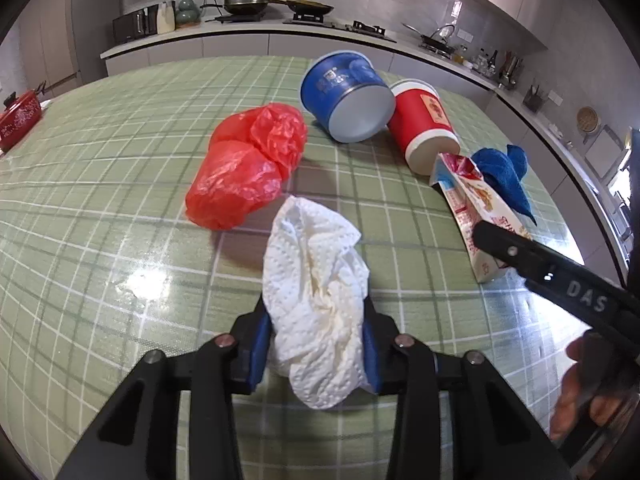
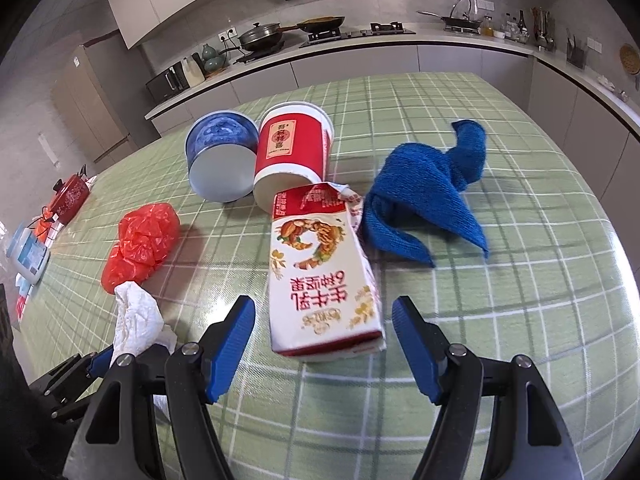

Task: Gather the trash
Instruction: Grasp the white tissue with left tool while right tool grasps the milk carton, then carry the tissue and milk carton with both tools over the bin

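- Crumpled white paper towel (image 1: 316, 300) sits nearest the left wrist lens, pinched between the blue pads of the left tongs (image 1: 318, 344); both pads press into its sides, so these tongs are clenched on it, low over the table (image 1: 100, 220).
- Left of everything else, at the table's far left edge, a red patterned pot (image 1: 18, 118) stands well apart from the trash.
- Next rightward, a scrunched red plastic bag (image 1: 248, 168) lies on the green checked cloth just beyond the paper towel, near it, though whether they touch cannot be told.
- Further right, a blue paper cup (image 1: 344, 96) lies tipped on its side with its white base toward the camera.
- Beside it, touching or nearly so, a red paper cup (image 1: 424, 124) also lies on its side, base toward the camera.
- In front of the red cup, a milk carton (image 2: 324, 280) lies flat, its torn-open top against the cup's base and its bottom end pointing at the right wrist lens.
- Right tongs (image 2: 324, 344) are released: the blue pads stand spread on either side of the carton's near end, with a clear gap on each side, so nothing is held.
- From the left wrist view, one black finger of the right tongs overlaps the carton, and a hand (image 1: 588, 392) shows at the lower right edge.
- Rightmost, a blue cloth (image 2: 432, 200) lies rumpled on the table just beside the carton's top end.
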{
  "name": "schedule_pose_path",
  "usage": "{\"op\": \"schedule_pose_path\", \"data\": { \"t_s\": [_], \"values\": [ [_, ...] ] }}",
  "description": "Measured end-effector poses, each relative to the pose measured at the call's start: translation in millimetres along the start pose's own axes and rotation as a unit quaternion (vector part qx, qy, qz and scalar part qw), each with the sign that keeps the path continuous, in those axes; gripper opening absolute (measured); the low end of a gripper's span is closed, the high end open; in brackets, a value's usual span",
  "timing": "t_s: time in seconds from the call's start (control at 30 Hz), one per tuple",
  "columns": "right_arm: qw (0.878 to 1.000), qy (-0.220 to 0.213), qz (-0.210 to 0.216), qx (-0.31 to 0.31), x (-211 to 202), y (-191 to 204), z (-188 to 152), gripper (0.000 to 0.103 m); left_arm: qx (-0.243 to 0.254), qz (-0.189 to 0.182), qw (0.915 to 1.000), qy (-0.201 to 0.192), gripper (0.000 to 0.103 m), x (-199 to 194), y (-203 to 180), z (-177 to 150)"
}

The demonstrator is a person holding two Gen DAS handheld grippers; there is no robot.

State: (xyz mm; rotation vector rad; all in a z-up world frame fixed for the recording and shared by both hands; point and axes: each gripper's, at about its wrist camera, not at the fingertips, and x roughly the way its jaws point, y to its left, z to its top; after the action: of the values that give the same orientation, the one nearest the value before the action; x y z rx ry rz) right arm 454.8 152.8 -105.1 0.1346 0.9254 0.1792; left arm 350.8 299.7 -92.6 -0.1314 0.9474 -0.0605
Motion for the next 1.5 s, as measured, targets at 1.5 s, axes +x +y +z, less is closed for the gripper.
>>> {"op": "schedule_pose_path", "data": {
  "t_s": [1.5],
  "values": [
    [0.98, -0.128, -0.112, 0.104, -195, -188, -68, 0.055, 0.115, -0.143, 0.9817, -0.05, 0.038, -40, -235, -18]
  ]
}}
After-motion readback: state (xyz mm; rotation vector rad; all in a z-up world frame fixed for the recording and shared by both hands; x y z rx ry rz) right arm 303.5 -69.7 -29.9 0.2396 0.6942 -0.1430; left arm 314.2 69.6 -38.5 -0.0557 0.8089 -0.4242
